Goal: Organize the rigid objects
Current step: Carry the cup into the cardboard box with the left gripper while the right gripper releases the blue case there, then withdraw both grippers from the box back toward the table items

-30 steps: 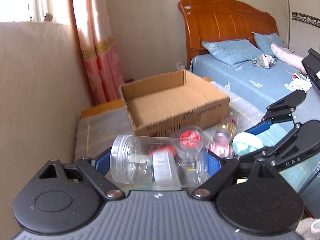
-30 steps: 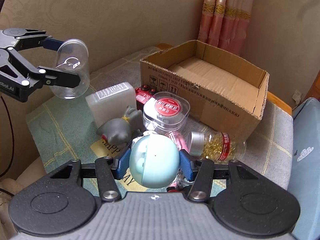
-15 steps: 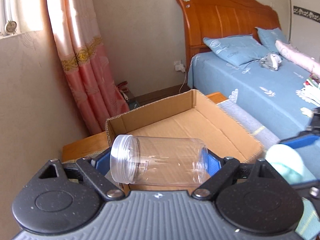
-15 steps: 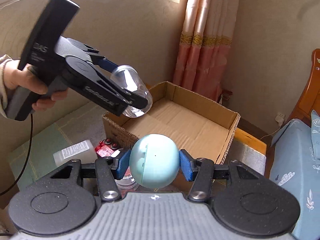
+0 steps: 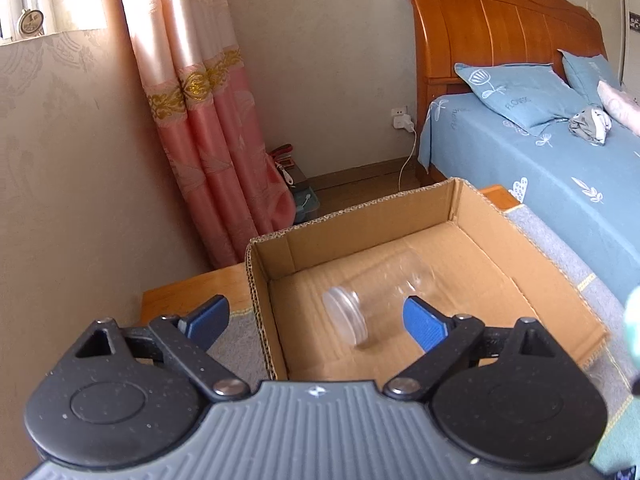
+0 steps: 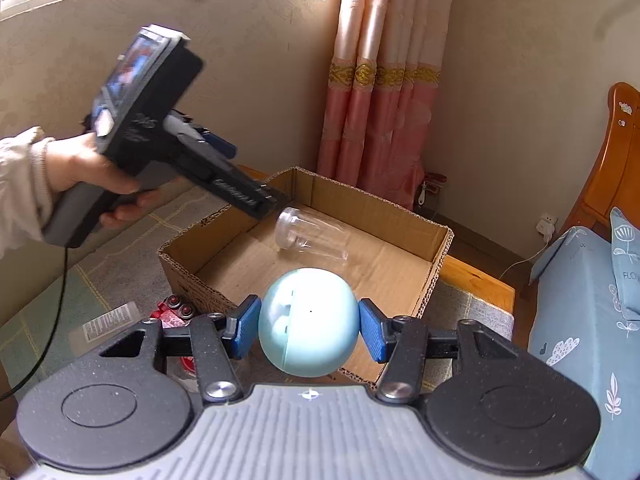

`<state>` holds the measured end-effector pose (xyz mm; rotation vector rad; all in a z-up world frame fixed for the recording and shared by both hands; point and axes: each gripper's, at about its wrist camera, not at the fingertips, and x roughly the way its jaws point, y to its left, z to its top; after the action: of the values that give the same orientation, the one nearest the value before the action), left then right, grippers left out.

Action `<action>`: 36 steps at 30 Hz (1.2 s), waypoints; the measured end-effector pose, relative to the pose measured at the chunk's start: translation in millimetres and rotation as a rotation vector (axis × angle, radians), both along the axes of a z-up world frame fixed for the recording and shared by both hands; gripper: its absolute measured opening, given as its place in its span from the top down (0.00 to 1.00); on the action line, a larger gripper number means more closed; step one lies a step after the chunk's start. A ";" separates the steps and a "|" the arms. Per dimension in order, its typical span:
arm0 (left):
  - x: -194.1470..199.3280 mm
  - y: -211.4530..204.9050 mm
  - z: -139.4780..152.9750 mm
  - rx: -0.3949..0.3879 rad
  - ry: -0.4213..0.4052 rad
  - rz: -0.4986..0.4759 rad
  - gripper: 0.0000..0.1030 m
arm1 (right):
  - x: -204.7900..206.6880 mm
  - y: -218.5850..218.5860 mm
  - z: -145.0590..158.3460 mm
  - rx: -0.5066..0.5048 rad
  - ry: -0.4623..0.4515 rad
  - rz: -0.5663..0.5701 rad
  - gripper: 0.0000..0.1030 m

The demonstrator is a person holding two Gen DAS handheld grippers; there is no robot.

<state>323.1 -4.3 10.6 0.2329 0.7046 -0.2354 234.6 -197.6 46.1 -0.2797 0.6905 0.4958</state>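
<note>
Over the near rim of the cardboard box [image 6: 434, 268] I have the right gripper [image 6: 309, 330] hanging with its jaws clenched on the pale blue ball [image 6: 309, 322], pads pressed to the ball's two sides. The open box lies straight ahead and below, so the coming move, as I judge it, turns on carrying the ball forward past that rim before letting go.

The clear jar [image 5: 378, 294] lies on its side on the box floor, long axis running across the box, mouth toward the left wall. My left gripper [image 5: 316, 318] hovers above it with the jaws spread wide and nothing between them; the jar sits beyond and below them, untouched.

The right hand is nearer the free floor in front of the jar. I'd aim there, since a ball dropped against the jar may roll.
</note>
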 end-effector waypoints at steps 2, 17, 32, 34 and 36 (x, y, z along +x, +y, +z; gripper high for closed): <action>-15.5 1.7 5.0 -0.014 0.007 -0.012 0.05 | 7.2 0.2 -1.2 -0.005 0.006 -0.005 0.44; -127.8 36.2 9.2 -0.119 -0.041 0.146 0.04 | 104.6 4.4 -26.7 -0.069 0.118 -0.109 0.44; -159.0 39.3 -5.5 -0.124 -0.029 0.125 0.02 | 96.6 -0.4 -5.4 -0.002 0.056 -0.186 0.00; -162.8 38.2 -8.1 -0.123 -0.026 0.119 0.02 | 84.7 -0.8 -4.3 -0.008 0.051 -0.193 0.00; -167.3 36.6 -10.5 -0.125 -0.019 0.114 0.02 | 73.1 -1.9 -4.1 -0.007 0.057 -0.197 0.00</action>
<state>155.8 32.4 0.1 0.0752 0.6792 -0.1671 307.8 -199.6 41.9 -0.2022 0.7670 0.3148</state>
